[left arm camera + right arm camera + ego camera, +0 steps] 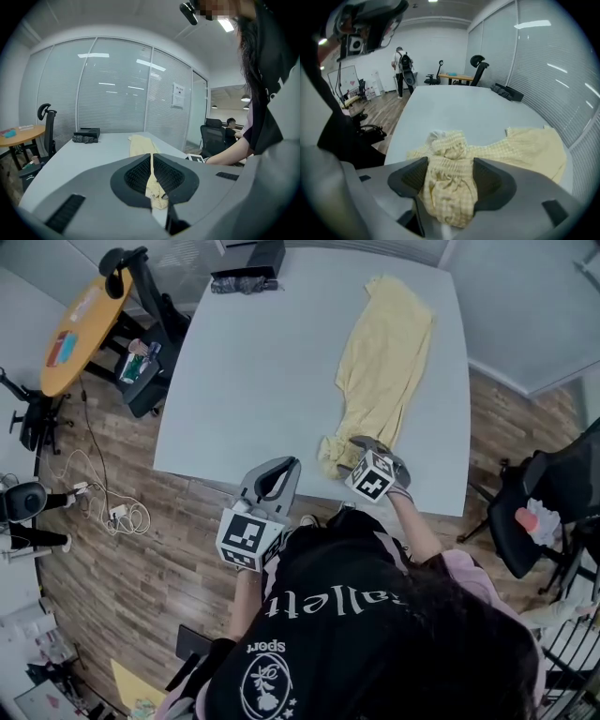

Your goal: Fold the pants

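Note:
Pale yellow checked pants (380, 362) lie stretched along the right side of the grey table (253, 381), their bunched end at the near edge. My right gripper (362, 452) is over that bunched end. In the right gripper view its jaws (449, 176) stand wide open, with crumpled cloth (447, 192) lying between the pads. My left gripper (281, 472) hovers at the table's near edge, left of the pants and apart from them. Its jaws (151, 164) are shut with nothing held; the pants (140, 145) show only beyond them.
A black folded item (246, 277) sits at the table's far edge. An office chair (141, 296) and a round wooden table (80, 324) stand to the left, another black chair (553, 502) to the right. Cables (103, 507) lie on the floor.

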Tool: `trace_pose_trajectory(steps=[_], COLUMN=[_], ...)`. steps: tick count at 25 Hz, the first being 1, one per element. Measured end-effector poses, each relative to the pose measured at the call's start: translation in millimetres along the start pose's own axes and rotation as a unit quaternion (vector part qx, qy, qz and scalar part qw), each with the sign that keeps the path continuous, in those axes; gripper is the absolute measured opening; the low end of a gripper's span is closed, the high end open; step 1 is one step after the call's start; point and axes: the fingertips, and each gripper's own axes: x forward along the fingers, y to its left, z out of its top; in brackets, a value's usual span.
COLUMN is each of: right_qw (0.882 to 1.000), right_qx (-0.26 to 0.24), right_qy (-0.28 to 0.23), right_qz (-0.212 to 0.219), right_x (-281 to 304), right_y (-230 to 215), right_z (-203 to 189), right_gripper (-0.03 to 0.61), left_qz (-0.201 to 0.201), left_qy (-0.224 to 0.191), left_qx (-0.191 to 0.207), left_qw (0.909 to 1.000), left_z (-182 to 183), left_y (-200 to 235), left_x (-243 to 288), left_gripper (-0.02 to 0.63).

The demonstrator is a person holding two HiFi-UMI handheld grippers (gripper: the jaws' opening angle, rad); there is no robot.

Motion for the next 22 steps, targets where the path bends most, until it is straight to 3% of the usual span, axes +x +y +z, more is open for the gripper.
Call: trace_pose_trajectory(steps=[5, 10, 14, 17, 22], right_qw=[1.0, 0.997, 0.993, 0.986, 0.964], right_qx=[0.02, 0.065, 0.108, 0.163, 0.242], right_qy=[-0.01, -0.019, -0.019, -0.036, -0.106], right_qz=[-0.014, -0.033, -0.037, -0.018, -0.002], right_x=[5.8, 7.7, 2.6, -7.3, -41.4], right_y=[-3.3, -9.2, -10.4, -5.0, -4.8], right_z=[-1.0, 0.6, -1.7, -2.4, 12.9], right_gripper=[0.288, 0.161, 0.124, 0.118, 0.115], left_qz=[0.001, 0.0, -0.005, -0.006, -0.013], left_qy=[0.006, 0.007, 0.001, 0.001, 0.004], left_qx=[-0.003, -0.003, -0.001, -0.002, -0.003], left_qw=[1.0, 1.0, 1.0, 1.0, 0.9999], left_z=[-3.5, -5.7, -3.1, -4.3, -9.2], left_y=[0.8, 2.1, 1.6, 2.8, 4.8], left_x=[-3.2, -4.1, -4.7, -7.4, -7.2], left_gripper=[0.035, 0.035, 0.035, 0.035, 0.035])
